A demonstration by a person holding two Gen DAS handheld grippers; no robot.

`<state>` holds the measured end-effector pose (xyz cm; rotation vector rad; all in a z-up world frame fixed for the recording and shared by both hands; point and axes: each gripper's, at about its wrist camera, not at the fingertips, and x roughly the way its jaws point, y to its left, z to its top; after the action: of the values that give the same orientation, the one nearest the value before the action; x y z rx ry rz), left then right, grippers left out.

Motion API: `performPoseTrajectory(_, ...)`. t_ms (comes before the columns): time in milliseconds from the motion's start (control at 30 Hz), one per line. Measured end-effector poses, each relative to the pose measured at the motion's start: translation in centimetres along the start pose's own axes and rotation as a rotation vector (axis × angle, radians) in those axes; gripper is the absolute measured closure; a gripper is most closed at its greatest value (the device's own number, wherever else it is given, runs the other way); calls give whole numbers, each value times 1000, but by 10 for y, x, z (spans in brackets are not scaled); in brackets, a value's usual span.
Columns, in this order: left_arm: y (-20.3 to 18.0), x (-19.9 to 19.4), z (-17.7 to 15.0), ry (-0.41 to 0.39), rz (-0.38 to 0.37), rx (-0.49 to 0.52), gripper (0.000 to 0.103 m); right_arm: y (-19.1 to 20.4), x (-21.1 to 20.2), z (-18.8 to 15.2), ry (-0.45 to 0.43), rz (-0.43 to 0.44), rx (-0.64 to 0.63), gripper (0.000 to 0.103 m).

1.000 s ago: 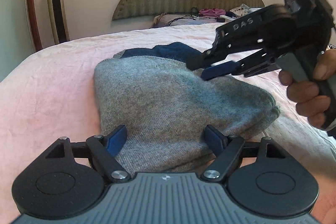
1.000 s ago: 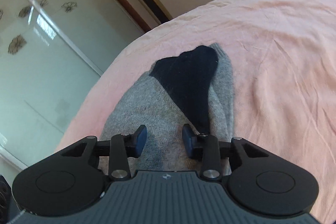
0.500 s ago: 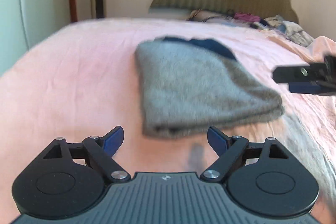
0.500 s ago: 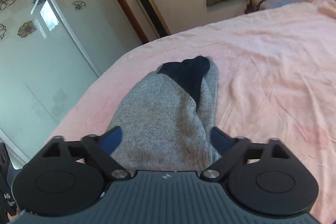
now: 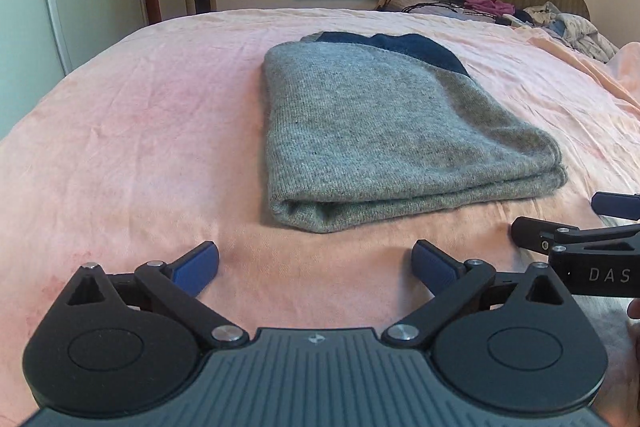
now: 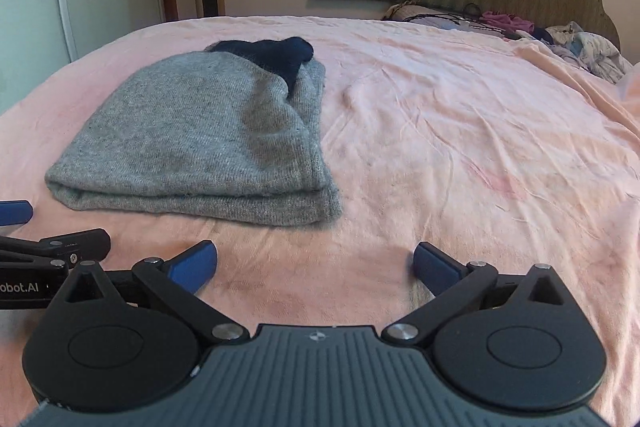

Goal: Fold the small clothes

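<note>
Now both tongs, left point(image 5: 314, 263) and right point(image 6: 315, 263), have just spread empty; check the sweater point(image 5: 384, 131) lies square on the bed point(image 5: 140, 131).

Bare pink sheet point(image 6: 460, 147) right of folded sweater point(image 6: 200, 139) lies open.

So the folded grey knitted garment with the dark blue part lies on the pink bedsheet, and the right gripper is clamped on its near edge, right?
Not clamped. In the right wrist view the right gripper is open, jaws just spread, over bare pink bedsheet, short of the folded grey knitted garment. The rest holds.
</note>
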<state>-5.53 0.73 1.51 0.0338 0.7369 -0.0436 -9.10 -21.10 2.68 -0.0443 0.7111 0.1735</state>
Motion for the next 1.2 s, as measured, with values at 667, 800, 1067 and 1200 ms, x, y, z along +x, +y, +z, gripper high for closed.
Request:
performPoseTrajectory(667, -2, -2, 0, 8, 19, -29, 0, 8, -1, 2, 19, -64, 64, 0)
performPoseTrajectory(800, -3, -3, -2, 2, 22, -30, 0, 8, 0, 1, 14, -65, 63, 0)
performPoseTrajectory(1067, -3, -3, -2, 1, 22, -30, 0, 7, -1, 0, 6, -66, 65, 0)
performPoseTrajectory(1200, -3, -3, -2, 1, 22, -30, 0, 7, -1, 0, 6, -66, 64, 0)
